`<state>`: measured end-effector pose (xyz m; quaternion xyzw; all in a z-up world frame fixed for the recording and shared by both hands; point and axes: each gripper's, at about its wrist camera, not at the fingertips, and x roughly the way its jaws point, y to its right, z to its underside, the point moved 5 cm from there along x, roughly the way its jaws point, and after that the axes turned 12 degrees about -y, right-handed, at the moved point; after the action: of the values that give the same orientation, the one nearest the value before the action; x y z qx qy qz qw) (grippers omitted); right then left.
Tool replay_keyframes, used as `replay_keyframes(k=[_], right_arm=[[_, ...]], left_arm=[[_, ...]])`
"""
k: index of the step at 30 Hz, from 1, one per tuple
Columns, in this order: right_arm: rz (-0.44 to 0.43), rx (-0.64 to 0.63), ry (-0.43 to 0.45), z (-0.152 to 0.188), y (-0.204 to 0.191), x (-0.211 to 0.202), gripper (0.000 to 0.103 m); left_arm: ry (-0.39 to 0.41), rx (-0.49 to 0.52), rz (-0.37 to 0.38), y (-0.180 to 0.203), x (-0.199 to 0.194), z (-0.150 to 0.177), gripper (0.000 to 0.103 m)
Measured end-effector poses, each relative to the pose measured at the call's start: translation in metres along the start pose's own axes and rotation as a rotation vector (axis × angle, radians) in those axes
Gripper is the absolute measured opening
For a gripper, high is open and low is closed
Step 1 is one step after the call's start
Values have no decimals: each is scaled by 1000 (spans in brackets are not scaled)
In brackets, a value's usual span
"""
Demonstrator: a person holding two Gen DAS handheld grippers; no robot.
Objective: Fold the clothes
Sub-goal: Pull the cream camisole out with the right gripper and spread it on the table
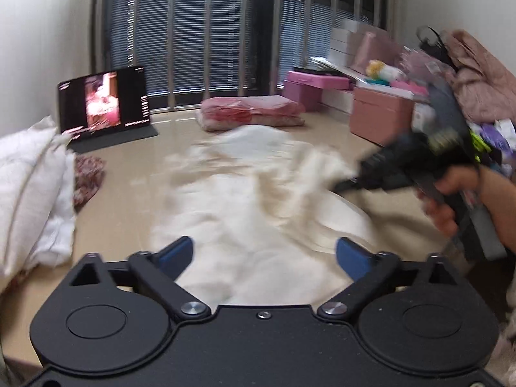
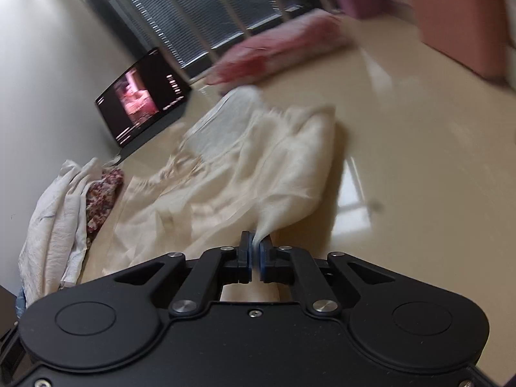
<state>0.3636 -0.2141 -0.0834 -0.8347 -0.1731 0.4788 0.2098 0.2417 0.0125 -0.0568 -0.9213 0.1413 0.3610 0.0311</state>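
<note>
1. Two grippers work over one cream garment (image 1: 245, 200) spread rumpled on the glossy beige floor (image 2: 419, 148); bare floor lies open to its right in the right wrist view, with window glare on it.
2. The left gripper (image 1: 264, 253) hovers low above the garment's near end, its blue-padded fingers spread wide with nothing between them.
3. The right gripper (image 2: 256, 251) has its pads pressed together on a pinched corner of the garment, which rises in a taut peak from the floor into the jaws; in the left wrist view this gripper (image 1: 348, 182) is blurred, held in the person's right hand (image 1: 451, 200).
4. Left of the garment, a white cloth pile (image 1: 32, 193) and a floral cloth (image 1: 88, 177) crowd the wall side.
5. Farther off, a tablet (image 1: 104, 103) stands lit; its on-screen writing is too small to read.
6. A folded pink blanket (image 1: 251, 113) lies before the barred window (image 1: 225, 32); pink boxes (image 1: 380, 116) line the right.
</note>
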Motion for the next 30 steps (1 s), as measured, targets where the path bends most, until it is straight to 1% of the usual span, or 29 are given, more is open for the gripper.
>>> replay_keyframes(k=[1,2,3,4,6,8,9,10,11,12,13,14,15,16,17,18,19,21,23,26,28,30], right_arm=[[-2,24,2,5,7,-4,28],[-8,41,17,7,11,-9,31],[-6,50,33,9,14,-15,40],[-3,59,49,10,17,-20,47],[25,58,86,12,22,-29,49],[52,47,133,14,23,-38,49],[72,41,161,14,27,-42,49],[99,35,195,16,28,-51,49],[127,29,230,19,28,-60,49],[149,10,267,20,24,-70,50],[153,-39,287,21,16,-77,50],[157,-90,304,23,7,-85,50],[156,-149,297,23,-6,-86,50],[157,-212,276,26,-20,-84,50],[158,-276,254,28,-33,-82,50],[165,-343,234,32,-47,-77,54],[179,-408,218,37,-60,-70,58],[222,-516,187,45,-83,-52,61],[250,-583,144,52,-99,-29,61],[279,-615,75,55,-110,3,61],[324,-620,32,57,-113,22,61],[369,-612,30,57,-112,30,59]], left_arm=[[-1,-20,-8,-4,-2,-3,99],[-5,-34,-21,-8,-4,-5,99],[-10,-48,-35,-13,-6,-7,99],[-14,-61,-49,-18,-7,-9,99],[-20,-85,-76,-25,-12,-13,99],[-8,-81,-100,-26,-14,-18,99],[-4,-72,-111,-26,-14,-21,96],[-4,-53,-120,-24,-13,-23,89],[-7,-29,-125,-23,-10,-24,84],[-17,-3,-126,-21,-5,-25,74],[-33,20,-125,-18,1,-25,64],[-52,42,-124,-16,9,-25,58],[-73,62,-122,-13,16,-24,47],[-95,74,-118,-12,25,-23,38],[-114,77,-113,-11,33,-22,37],[-131,73,-108,-11,41,-21,34],[-143,67,-103,-11,48,-20,34],[-143,37,-93,-13,53,-16,33],[-149,5,-78,-16,53,-15,33],[-147,4,-82,-17,49,-12,33],[-145,1,-89,-17,46,-9,34],[-143,-3,-95,-17,42,-6,34]])
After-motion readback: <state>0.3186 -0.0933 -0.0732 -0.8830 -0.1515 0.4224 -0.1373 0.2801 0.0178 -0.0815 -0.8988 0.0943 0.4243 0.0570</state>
